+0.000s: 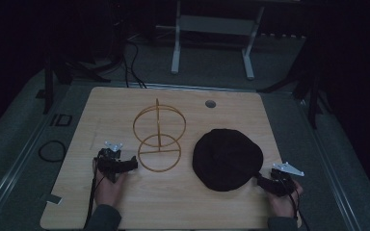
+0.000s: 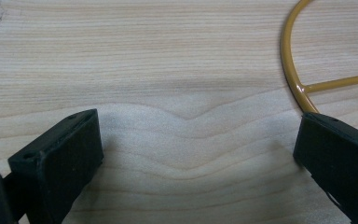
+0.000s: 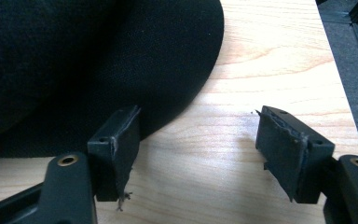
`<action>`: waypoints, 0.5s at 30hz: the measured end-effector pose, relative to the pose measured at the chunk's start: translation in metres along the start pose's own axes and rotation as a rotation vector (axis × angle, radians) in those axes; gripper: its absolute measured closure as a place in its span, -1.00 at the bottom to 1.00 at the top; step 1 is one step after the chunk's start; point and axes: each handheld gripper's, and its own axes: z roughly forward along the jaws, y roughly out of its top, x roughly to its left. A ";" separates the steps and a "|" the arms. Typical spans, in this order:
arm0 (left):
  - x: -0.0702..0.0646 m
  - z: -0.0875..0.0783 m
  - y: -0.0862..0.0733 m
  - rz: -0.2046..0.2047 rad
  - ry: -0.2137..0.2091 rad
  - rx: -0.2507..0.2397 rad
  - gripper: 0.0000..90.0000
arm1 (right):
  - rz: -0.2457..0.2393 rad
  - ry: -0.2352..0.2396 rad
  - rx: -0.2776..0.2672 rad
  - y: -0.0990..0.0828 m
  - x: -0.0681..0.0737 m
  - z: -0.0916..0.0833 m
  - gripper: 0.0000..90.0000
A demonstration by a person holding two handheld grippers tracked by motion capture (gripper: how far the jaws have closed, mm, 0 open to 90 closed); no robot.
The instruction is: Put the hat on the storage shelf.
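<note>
On the wooden table [image 1: 173,192] there are two things to count, one wire stand and one black hat, and two hand-held grippers, one in each of the person's hands. Farthest left, at about eight o'clock on the tabletop, the left gripper [image 1: 132,163] lies low over the wood, pointing toward three o'clock; its jaws stand wide apart with nothing but bare wood between them, and in the left gripper view [image 2: 196,154] one jaw tip sits just beside the stand's base ring. The yellow wire stand [image 1: 159,137] stands near the middle, made of two rings, one upright and one flat on the table, joined by one post. To its right, at about four o'clock, the black hat [image 1: 227,159] lies flat. The right gripper [image 1: 260,179] rests at the hat's lower right edge, its jaws [image 3: 198,149] wide, one tip at the brim, gripping nothing.
</note>
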 end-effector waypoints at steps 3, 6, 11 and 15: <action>0.000 0.000 0.000 0.000 0.000 0.000 -0.98 | 0.033 -0.035 0.015 0.001 -0.001 0.001 -0.59; 0.000 0.000 0.000 0.000 0.001 0.000 -0.98 | 0.039 -0.044 0.018 0.001 -0.001 0.002 -0.59; 0.000 0.000 0.000 -0.001 0.001 0.001 -0.98 | 0.020 -0.020 0.027 0.001 -0.001 0.000 -0.48; -0.001 0.000 0.000 0.001 0.002 0.002 -0.98 | 0.007 -0.009 0.041 0.003 -0.001 -0.001 -0.38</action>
